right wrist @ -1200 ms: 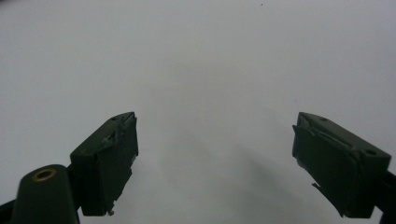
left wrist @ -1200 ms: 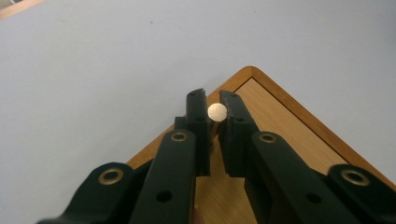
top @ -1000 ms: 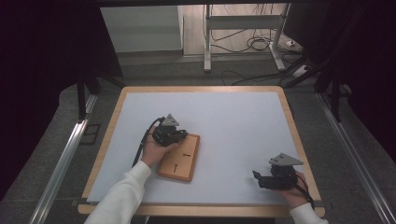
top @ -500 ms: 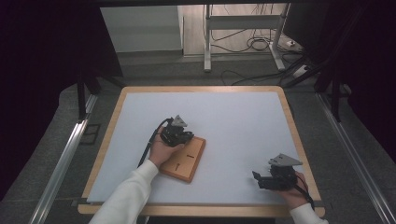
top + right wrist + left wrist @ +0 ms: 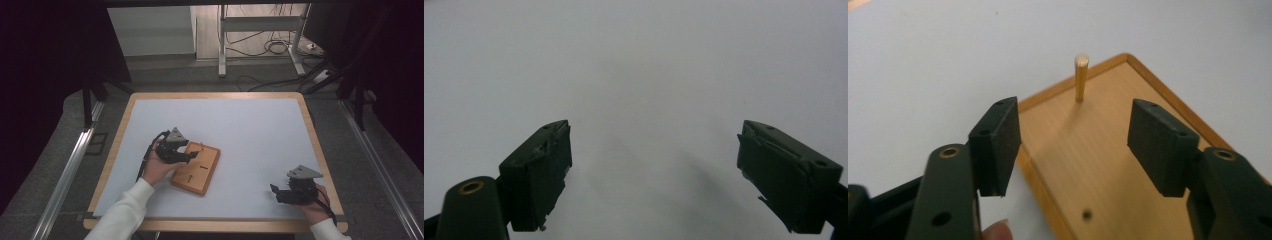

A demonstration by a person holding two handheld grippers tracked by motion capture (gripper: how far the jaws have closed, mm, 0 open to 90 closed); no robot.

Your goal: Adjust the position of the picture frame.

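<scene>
Left gripper point(image 5: 1073, 145), jaws just opened and empty, faces the upright peg point(image 5: 1081, 77) at the board's point(image 5: 1118, 165) far corner; right gripper point(image 5: 654, 175) spread.

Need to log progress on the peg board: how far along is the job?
Done: one brass peg stands upright in the wooden board. In hand: the left gripper has just been opening, nothing between its jaws. Left: an unfilled hole shows nearer the gripper; the right gripper rests open over bare table.
</scene>
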